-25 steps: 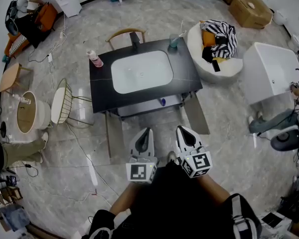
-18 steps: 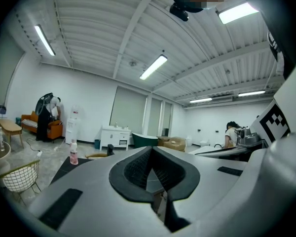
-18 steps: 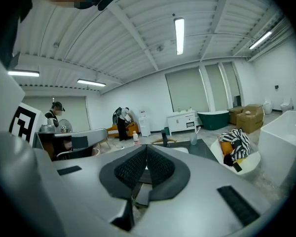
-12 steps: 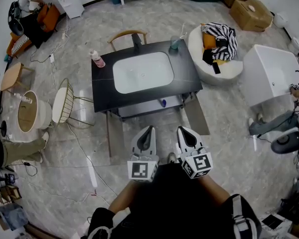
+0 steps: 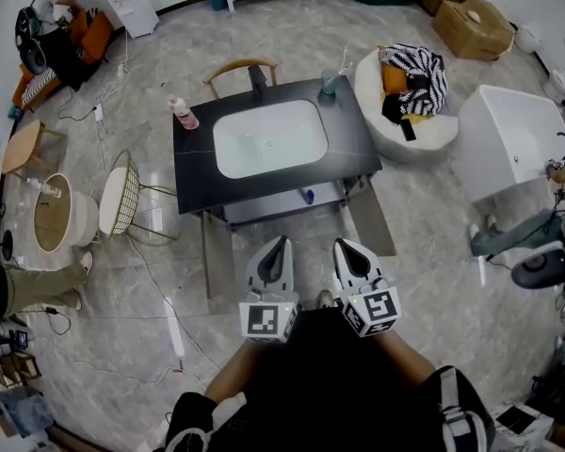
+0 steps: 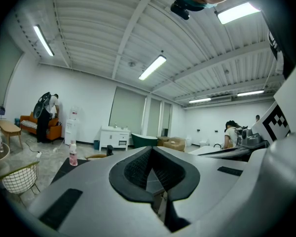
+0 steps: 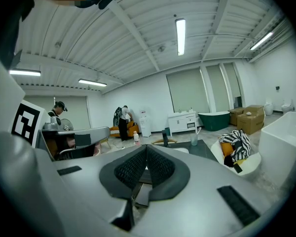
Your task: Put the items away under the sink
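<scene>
A black vanity point(image 5: 347, 137) with a white sink basin point(image 5: 268, 137) stands ahead of me. A pink bottle point(image 5: 182, 113) is on its back left corner, also seen in the left gripper view point(image 6: 73, 153). A cup holding a toothbrush point(image 5: 330, 79) stands at the back right corner point(image 7: 194, 138). A small blue item point(image 5: 307, 194) lies on the shelf under the sink, between two open cabinet doors. My left gripper point(image 5: 280, 248) and right gripper point(image 5: 345, 249) hover side by side short of the vanity, both shut and holding nothing.
A wooden chair point(image 5: 239, 66) stands behind the vanity. A white beanbag with striped cloth point(image 5: 411, 88) and a white bathtub point(image 5: 518, 141) are to the right. A wire-framed stool point(image 5: 121, 198) and a round basin point(image 5: 56, 213) sit to the left. Cables run across the floor.
The view has shifted very slightly; both grippers stay shut in the same place before me.
</scene>
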{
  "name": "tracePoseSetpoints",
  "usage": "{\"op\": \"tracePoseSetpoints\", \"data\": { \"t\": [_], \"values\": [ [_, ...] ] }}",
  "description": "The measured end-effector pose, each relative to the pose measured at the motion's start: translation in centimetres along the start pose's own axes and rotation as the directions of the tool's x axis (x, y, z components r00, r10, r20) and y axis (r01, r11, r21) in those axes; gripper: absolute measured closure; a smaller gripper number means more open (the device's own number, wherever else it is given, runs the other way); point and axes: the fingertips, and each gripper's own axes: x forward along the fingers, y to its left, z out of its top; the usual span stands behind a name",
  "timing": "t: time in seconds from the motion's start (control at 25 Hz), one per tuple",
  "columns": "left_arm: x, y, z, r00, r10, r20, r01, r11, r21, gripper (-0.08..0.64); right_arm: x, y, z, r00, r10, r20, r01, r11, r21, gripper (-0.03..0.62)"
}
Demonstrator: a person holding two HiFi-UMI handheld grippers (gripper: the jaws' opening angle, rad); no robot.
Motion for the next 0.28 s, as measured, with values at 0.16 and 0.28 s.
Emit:
{"op": "tracePoseSetpoints", "data": {
  "t": [0.16, 0.28],
  "values": [
    [0.1, -0.3, 1.1, 0.999, 0.011, 0.033, -0.009, 0.999, -0.037, 0.545, -0.2, 0.0, 0.2, 1.000, 0.000, 0.006, 0.000, 1.000, 0.001, 0.581],
    [-0.1, -0.7, 1.3, 0.999, 0.008, 0.039, -0.006, 0.999, -0.040, 0.545, -0.6, 0.2, 0.1, 1.000, 0.000, 0.005, 0.000, 1.000, 0.001, 0.581]
  ]
}}
